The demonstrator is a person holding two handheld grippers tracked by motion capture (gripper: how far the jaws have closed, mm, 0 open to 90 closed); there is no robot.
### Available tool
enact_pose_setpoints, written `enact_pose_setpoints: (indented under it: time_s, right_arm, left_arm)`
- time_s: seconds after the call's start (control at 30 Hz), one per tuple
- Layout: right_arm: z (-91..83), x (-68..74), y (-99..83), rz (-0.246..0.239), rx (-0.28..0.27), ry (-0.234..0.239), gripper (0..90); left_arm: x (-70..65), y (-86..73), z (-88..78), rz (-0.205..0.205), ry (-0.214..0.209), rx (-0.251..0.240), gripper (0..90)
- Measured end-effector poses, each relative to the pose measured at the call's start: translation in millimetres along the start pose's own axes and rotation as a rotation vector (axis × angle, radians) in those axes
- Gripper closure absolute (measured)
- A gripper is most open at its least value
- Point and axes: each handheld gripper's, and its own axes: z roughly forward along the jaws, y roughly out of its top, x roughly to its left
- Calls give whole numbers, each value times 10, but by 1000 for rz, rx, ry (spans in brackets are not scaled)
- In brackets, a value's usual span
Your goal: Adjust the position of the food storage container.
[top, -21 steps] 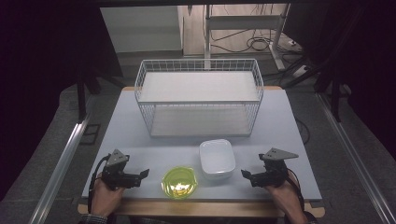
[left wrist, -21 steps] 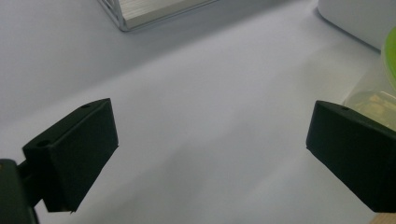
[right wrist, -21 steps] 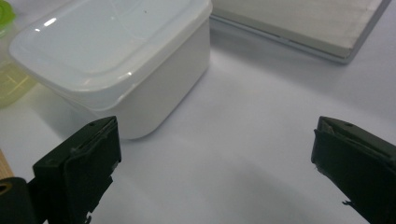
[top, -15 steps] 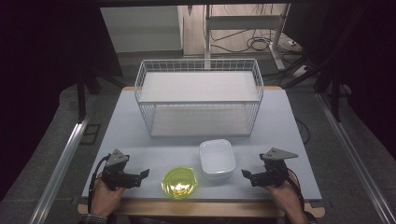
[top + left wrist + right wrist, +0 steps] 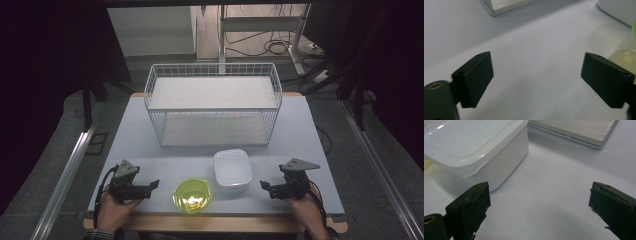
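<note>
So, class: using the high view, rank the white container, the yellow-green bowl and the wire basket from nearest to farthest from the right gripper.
1. white container, just to the left of the right gripper.
2. yellow-green bowl, farther left at the table's near edge.
3. wire basket, toward the table's far side.

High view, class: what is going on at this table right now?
A person holds a claw in each hand at the near edge of the table. The left claw and right claw are both open and hold nothing. Between them sit a green bowl and a white tub, untouched, with a wire basket behind.
</note>
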Motion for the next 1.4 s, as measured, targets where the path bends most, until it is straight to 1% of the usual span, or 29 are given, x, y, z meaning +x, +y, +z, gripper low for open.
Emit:
enact_pose_setpoints:
  time_s: [0.03, 0.1, 0.13, 0.2, 0.3, 0.37, 0.4, 0.47, 0.5, 0.53, 0.57, 0.63, 0.67, 0.7, 0.73, 0.77, 0.8, 0.83, 0.87, 0.93, 0.97, 1.0, 1.03, 1.1, 1.13, 1.2, 1.23, 1.37, 1.4]
  right_arm:
    - [0, 0, 0, 0, 0, 0, 39]
    - [5, 1, -2, 0, 3, 3, 39]
    - [8, 2, -3, -2, 6, 2, 40]
    - [15, 3, -5, -5, 13, -3, 40]
    - [15, 3, -6, -6, 15, -7, 40]
    - [13, 0, -6, -4, 14, -10, 41]
    - [12, -4, -6, -3, 14, -12, 41]
    - [11, -7, -7, -3, 15, -15, 42]
    - [11, -7, -7, -3, 15, -15, 42]
    - [11, -7, -7, -3, 16, -16, 42]
    - [12, -7, -8, -4, 18, -18, 42]
    - [17, -5, -8, -3, 22, -22, 43]
    - [20, -4, -9, -5, 28, -24, 43]
    - [24, -2, -10, -6, 28, -25, 43]
    - [26, 0, -10, -7, 30, -25, 43]
    - [26, 0, -10, -7, 30, -25, 43]
    - [27, 6, -9, -7, 31, -25, 43]
    - [26, 8, -8, -6, 32, -25, 43]
    - [26, 6, -8, -7, 31, -26, 43]
    - [26, 4, -10, -6, 33, -26, 44]
    - [26, 4, -10, -6, 33, -26, 44]
    - [27, 0, -12, -1, 33, -24, 43]
    - [27, 0, -12, -1, 33, -24, 43]
    - [28, -2, -13, 1, 33, -23, 43]
    - [30, 1, -12, 0, 36, -23, 43]
    - [32, 4, -12, -2, 37, -22, 43]
    - [32, 4, -12, -2, 38, -22, 43]
    - [35, 2, -14, 0, 40, -20, 43]
    - [36, 1, -15, 0, 40, -19, 43]
  left_arm:
    - [0, 3, -9, 0, 1, -4, 124]
    - [-4, 11, -37, -4, -10, -18, 198]
    - [-7, 16, -58, -5, -27, -28, 198]
    - [-41, 58, -121, -7, -91, -43, 371]
    - [-88, 96, -163, -1, -99, -52, 465]
    - [-139, 132, -196, -1, -124, -71, 550]
    - [-205, 169, -215, 8, -143, -85, 592]
    - [-301, 211, -225, 34, -161, -83, 645]
    - [-301, 211, -225, 34, -161, -83, 684]
    - [-372, 238, -232, 42, -173, -83, 684]
    - [-446, 262, -235, 59, -199, -88, 742]
    - [-558, 290, -229, 91, -224, -93, 809]
    - [-670, 313, -209, 123, -248, -90, 853]
    - [-670, 313, -209, 123, -248, -90, 870]
    - [-789, 334, -184, 157, -269, -87, 889]
    - [-789, 334, -184, 157, -269, -87, 899]
    - [-889, 356, -163, 170, -303, -86, 899]
    - [-889, 356, -163, 170, -303, -86, 900]
    - [-960, 377, -139, 169, -349, -75, 900]
    - [-1021, 391, -108, 178, -395, -54, 900]
    - [-1021, 391, -108, 178, -395, -54, 900]
    - [-1091, 390, -83, 194, -413, -59, 900]
    - [-1091, 390, -83, 194, -413, -59, 900]
    - [-1170, 389, -55, 217, -403, -61, 900]
    - [-1234, 395, -4, 224, -416, -35, 900]
    - [-1262, 390, 18, 226, -427, -36, 900]
    - [-1317, 385, 66, 227, -451, -17, 900]
    - [-1403, 380, 124, 229, -460, -8, 900]
    - [-1462, 378, 155, 231, -463, -13, 900]
